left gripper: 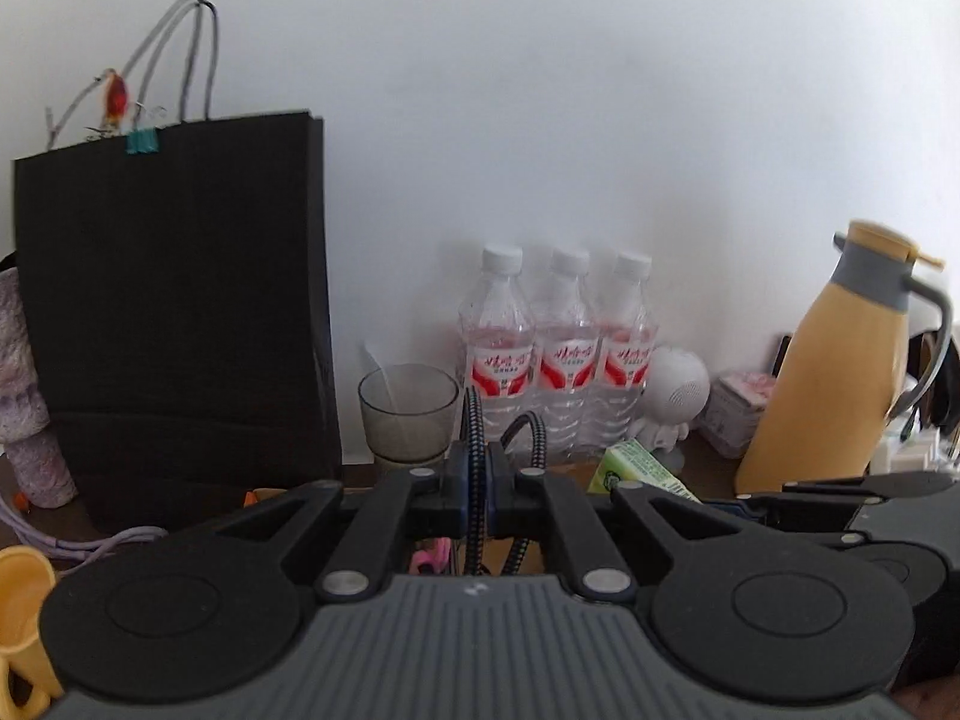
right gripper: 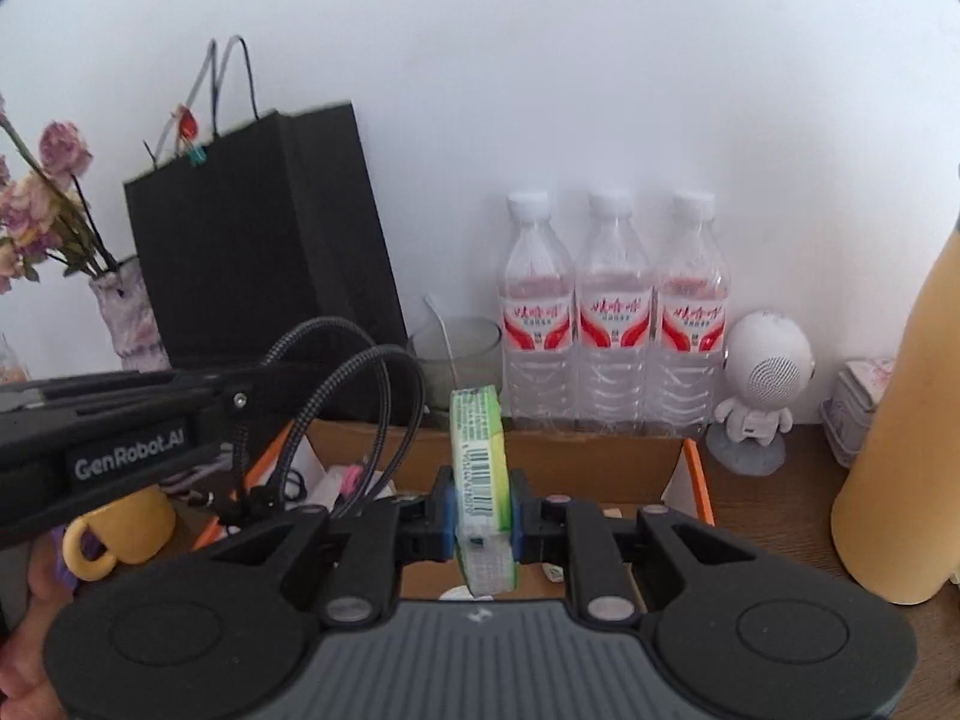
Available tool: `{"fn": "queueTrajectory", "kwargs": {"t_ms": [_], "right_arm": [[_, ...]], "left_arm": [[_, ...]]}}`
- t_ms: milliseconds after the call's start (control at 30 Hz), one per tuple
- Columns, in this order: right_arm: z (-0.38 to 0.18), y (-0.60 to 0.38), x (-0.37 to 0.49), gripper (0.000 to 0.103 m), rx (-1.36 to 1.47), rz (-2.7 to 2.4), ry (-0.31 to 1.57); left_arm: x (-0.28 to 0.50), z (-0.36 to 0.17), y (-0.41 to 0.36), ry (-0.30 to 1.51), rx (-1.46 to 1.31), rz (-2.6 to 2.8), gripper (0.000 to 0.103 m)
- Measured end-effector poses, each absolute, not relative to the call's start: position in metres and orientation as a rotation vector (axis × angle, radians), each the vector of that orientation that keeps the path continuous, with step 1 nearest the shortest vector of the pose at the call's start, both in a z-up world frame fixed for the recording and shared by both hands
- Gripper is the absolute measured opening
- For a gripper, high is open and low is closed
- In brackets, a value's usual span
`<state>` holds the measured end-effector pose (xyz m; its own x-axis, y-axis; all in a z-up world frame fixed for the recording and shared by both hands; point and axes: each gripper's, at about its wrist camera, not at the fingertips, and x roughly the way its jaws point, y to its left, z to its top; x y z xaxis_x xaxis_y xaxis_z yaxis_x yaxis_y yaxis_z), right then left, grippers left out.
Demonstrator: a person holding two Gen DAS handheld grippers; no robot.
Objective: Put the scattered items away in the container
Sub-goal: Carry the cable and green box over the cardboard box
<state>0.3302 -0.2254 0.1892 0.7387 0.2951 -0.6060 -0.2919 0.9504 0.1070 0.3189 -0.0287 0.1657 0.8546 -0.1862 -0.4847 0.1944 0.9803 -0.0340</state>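
Left gripper [left gripper: 477, 495] clamps one braided cable [left gripper: 472, 420]; right gripper [right gripper: 483, 519] clamps one green pack [right gripper: 480, 480]. Three bottles [right gripper: 613, 312] line the tabletop's back edge, behind one box [right gripper: 540, 462].

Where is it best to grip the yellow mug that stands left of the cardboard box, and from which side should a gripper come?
Probably the handle of the yellow mug. The mug stands upright and its loop handle points toward the camera, clear of the cardboard box, so coming from the near side with the fingers across the loop looks easiest. Both grippers are occupied now: the right gripper holds a green pack.
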Motion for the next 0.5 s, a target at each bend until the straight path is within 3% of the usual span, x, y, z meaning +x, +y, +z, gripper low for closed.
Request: {"fn": "queueTrajectory", "kwargs": {"t_ms": [300,400,433,500], "right_arm": [[0.118,-0.232,0.417,0.016,-0.047,0.264,1.061],[0.103,-0.233,0.424,0.024,-0.076,0.202,1.089],[0.101,-0.236,0.426,0.036,-0.058,0.207,1.096],[0.103,-0.243,0.426,0.037,-0.011,0.216,1.099]], "left_arm": [[0.390,0.096,-0.069,0.652,0.242,-0.197,0.007],[0.395,0.082,-0.077,0.691,0.196,-0.250,0.011],[0.396,0.079,-0.078,0.704,0.177,-0.262,0.013],[0.399,0.080,-0.074,0.721,0.136,-0.268,0.023]]}}
